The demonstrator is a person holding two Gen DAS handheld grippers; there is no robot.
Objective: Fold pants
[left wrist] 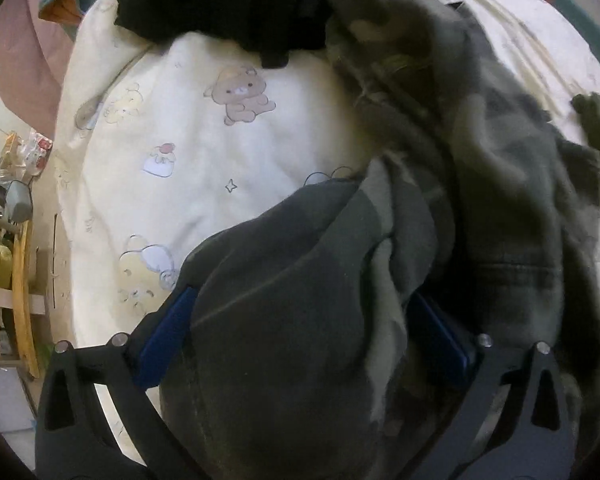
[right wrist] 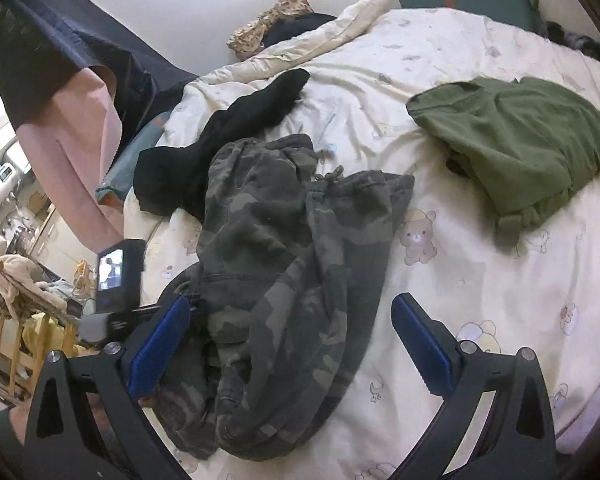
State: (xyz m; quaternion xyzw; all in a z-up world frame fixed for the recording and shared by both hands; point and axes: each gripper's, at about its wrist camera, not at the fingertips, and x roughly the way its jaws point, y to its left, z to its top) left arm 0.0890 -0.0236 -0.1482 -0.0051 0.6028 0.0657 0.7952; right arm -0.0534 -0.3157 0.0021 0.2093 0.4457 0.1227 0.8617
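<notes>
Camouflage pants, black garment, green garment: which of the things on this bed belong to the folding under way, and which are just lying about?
In the job:
- camouflage pants
- left gripper, fabric bunched between its jaws
- right gripper, jaws wide open over the pants

Lying about:
- black garment, partly under the pants
- green garment, already folded
- bear-print bedcover
- leopard-print pillow

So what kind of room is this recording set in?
Most likely a home bedroom: clothes lie on a bed covered by a cream bear-print duvet, pillows sit at its far end, and cluttered wooden shelving stands alongside.
</notes>
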